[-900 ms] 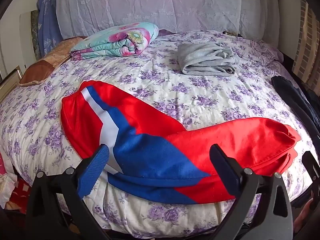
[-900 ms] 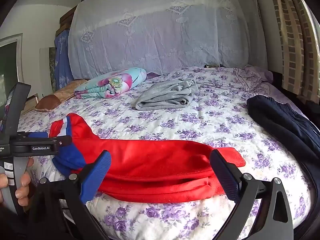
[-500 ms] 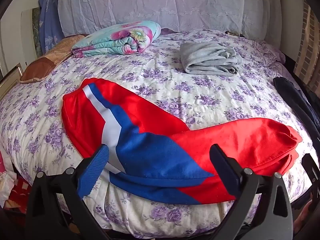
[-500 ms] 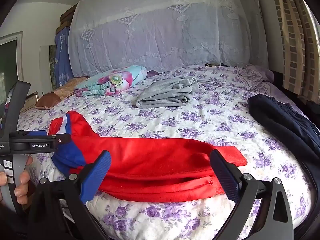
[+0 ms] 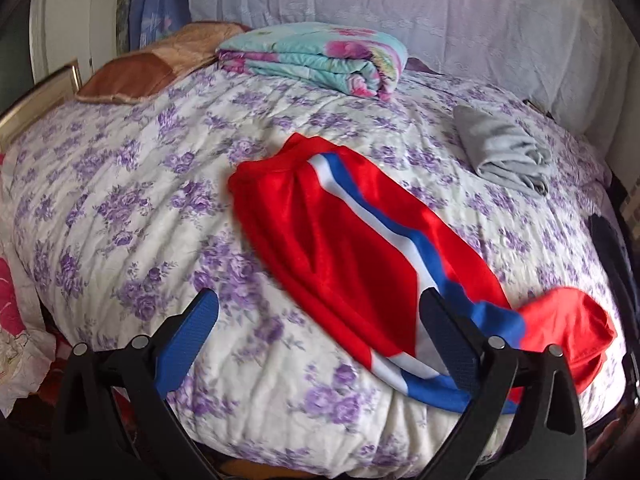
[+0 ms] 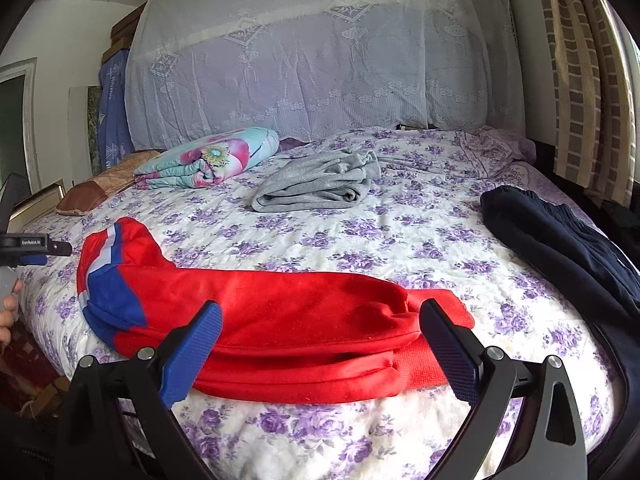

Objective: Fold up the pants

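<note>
Red pants with a blue and white stripe [image 5: 344, 248] lie bent on the flowered bedspread [image 5: 120, 208], near the bed's front edge. In the right wrist view the pants [image 6: 280, 320] stretch left to right, the striped end at the left. My left gripper [image 5: 320, 316] is open and empty, above the bedspread just left of the pants. My right gripper [image 6: 320, 324] is open and empty, over the red part at the front edge. The left gripper also shows at the left edge of the right wrist view [image 6: 24, 244].
Folded grey clothing [image 6: 320, 184] and a folded flowered blanket [image 6: 208, 158] lie toward the head of the bed. Dark navy pants [image 6: 560, 248] lie at the right edge. A lace-covered headboard [image 6: 320, 60] stands behind. A brown cushion [image 5: 152, 64] lies at the far left.
My left gripper has swung to the left, so the pants now sit at the right of its view. The right gripper has barely moved. The pants lie as before.
</note>
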`<state>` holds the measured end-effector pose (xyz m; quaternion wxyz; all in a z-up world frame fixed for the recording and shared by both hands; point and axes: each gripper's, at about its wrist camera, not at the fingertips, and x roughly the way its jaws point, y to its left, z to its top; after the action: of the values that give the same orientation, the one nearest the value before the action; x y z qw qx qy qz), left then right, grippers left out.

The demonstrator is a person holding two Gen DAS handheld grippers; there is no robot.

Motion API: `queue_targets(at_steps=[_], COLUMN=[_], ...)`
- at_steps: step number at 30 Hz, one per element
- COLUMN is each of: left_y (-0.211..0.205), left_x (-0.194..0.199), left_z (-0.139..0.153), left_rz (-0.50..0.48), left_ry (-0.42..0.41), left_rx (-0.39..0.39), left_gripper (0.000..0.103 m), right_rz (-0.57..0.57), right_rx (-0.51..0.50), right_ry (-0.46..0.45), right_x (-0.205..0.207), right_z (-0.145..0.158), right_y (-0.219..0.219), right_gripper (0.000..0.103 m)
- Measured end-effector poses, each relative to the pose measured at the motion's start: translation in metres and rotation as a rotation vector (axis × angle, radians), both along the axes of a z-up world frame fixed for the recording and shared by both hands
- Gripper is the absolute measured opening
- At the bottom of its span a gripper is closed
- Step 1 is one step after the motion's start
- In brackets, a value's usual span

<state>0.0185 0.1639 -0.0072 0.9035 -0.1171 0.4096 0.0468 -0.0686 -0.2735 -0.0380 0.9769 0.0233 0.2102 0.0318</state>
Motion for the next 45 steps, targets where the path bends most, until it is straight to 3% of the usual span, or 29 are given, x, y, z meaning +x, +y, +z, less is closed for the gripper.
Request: queue_targets(at_steps=[3, 8, 12, 17, 24, 30, 32, 33, 36, 37, 38, 40, 41, 44, 45], left_y=[0.021, 0.024, 0.026, 0.014, 0.002, -0.013, -0.008, -0.005, -0.009, -0.011, -0.012, -0.01, -0.007, -0.003, -0.006], left_x=[0.025, 0.072, 0.094, 0.098, 0.084, 0.087, 0.094, 0.095, 0.091, 0.088, 0.086, 0.086, 0.086, 0.086, 0.086], left_z=[-0.004, -0.02, -0.032, -0.029, -0.012, -0.026, -0.041, -0.044, -0.042, -0.042, -0.04, -0.038, -0.035, -0.026, -0.023], left_rz=[-0.011, -0.015, -0.017, -0.034, -0.076, -0.1, -0.075, -0.06, -0.057, -0.056, -0.06, -0.054, -0.058, -0.057, -0.063], left_ry=[0.019, 0.077, 0.127, 0.124, 0.107, 0.158, 0.206, 0.213, 0.208, 0.2, 0.179, 0.16, 0.142, 0.109, 0.096], left_rx=[-0.083, -0.13, -0.178, -0.152, -0.139, -0.103, -0.15, -0.176, -0.175, -0.174, -0.18, -0.203, -0.231, -0.279, -0.274], left_gripper=[0.098, 0.097, 0.081, 0.076, 0.076, 0.077, 0.078, 0.078, 0.077, 0.073, 0.063, 0.049, 0.033, 0.023, 0.022], right_rz=[-0.015, -0.032, -0.049, -0.059, -0.166, -0.236, -0.234, -0.224, -0.185, -0.172, -0.158, -0.103, -0.068, 0.042, 0.081], right_rx=[0.006, -0.013, -0.02, -0.035, -0.04, -0.032, -0.034, -0.035, -0.047, -0.05, -0.041, 0.039, 0.101, 0.281, 0.338], right_ry=[0.02, 0.019, 0.023, 0.043, 0.055, 0.065, 0.068, 0.073, 0.086, 0.094, 0.102, 0.136, 0.165, 0.245, 0.263], right_x=[0.003, 0.004, 0.005, 0.01, 0.006, 0.002, 0.003, 0.004, 0.006, 0.008, 0.011, 0.019, 0.024, 0.034, 0.035], right_z=[-0.004, -0.007, -0.007, -0.011, -0.014, -0.018, -0.019, -0.02, -0.019, -0.019, -0.019, -0.019, -0.02, -0.023, -0.024], right_y=[-0.004, -0.004, -0.008, -0.019, -0.062, -0.086, -0.087, -0.087, -0.086, -0.086, -0.088, -0.098, -0.104, -0.118, -0.121], right_gripper=[0.099, 0.099, 0.099, 0.099, 0.099, 0.099, 0.099, 0.096, 0.073, 0.061, 0.054, 0.038, 0.037, 0.042, 0.054])
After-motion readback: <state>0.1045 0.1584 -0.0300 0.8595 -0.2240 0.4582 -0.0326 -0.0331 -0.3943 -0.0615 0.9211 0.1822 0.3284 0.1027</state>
